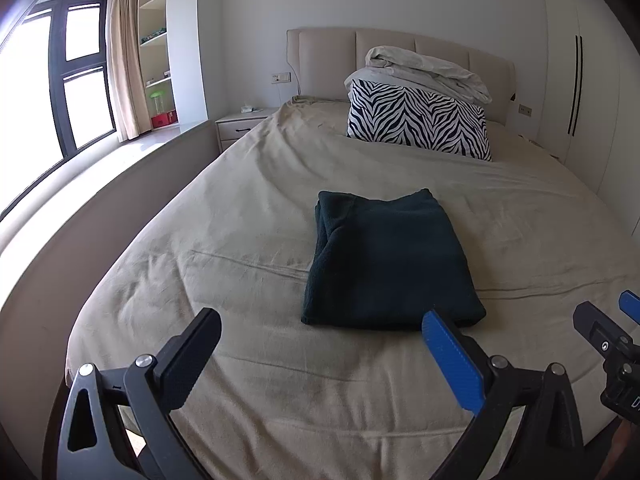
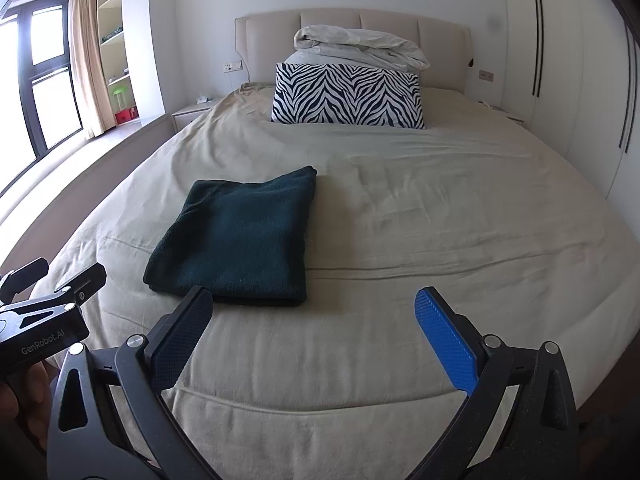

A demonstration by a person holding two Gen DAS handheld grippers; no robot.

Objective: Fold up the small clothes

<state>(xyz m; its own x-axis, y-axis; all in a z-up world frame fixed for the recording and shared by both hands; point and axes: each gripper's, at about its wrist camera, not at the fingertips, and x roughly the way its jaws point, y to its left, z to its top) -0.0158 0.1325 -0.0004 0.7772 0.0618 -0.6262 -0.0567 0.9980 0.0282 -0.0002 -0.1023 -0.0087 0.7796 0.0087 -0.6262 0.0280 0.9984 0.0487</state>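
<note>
Lying folded into a neat rectangle on the bed, the dark green garment looks finished. Left tongs and right tongs hover near it, both spread apart and empty; little seems left.

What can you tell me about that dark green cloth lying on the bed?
The dark green cloth is a thick, fuzzy item that looks like fleece or terry. It is already folded into a neat, roughly rectangular stack of several layers, with the layered edges showing along its left side. It lies flat on the beige bed sheet, near the foot end, well short of the zebra pillow. Only the sheet touches it: the left tool and the right tool are both open and hold nothing.
</note>
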